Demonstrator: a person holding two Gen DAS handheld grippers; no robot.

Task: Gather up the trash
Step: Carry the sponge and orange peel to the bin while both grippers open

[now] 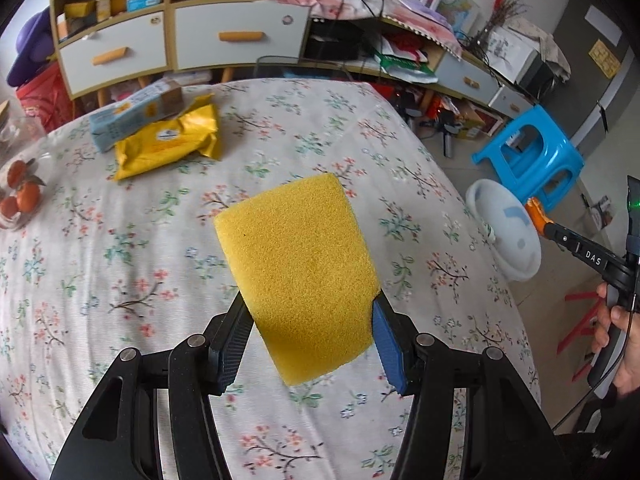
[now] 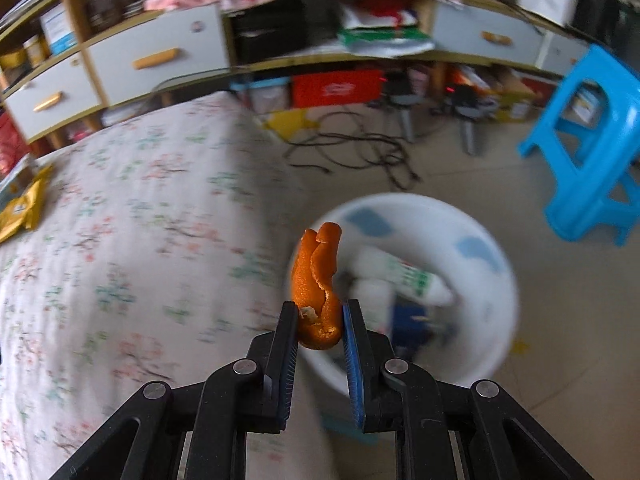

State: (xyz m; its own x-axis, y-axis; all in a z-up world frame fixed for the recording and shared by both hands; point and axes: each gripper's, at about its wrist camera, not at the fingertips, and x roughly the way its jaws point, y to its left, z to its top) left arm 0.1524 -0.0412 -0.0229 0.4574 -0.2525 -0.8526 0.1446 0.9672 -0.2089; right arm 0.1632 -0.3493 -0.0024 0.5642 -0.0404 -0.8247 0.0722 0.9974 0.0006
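1. My left tool (image 1: 308, 332) is clamped on a flat yellow sponge (image 1: 298, 276), which I hold up above the counter (image 1: 120, 260) with its floral cloth; my guess is it waits its turn for the bin.
2. My right tool (image 2: 320, 320) pinches a curled strip of orange peel (image 2: 318, 280) by its lower end, so the loose part stands clear of the fingers and should fall freely.
3. The peel hangs over the near left rim of the round white plastic bin (image 2: 492, 276) on the floor, right of the counter. Papers and wrappers already lie inside.
4. On the far left of the counter lie a yellow foil packet (image 1: 168, 142) and a pale blue carton (image 1: 132, 116), with oranges (image 1: 22, 192) at the left edge.
5. A blue plastic stool (image 2: 592, 152) stands beyond the bin, well apart; nothing blocks the drop.
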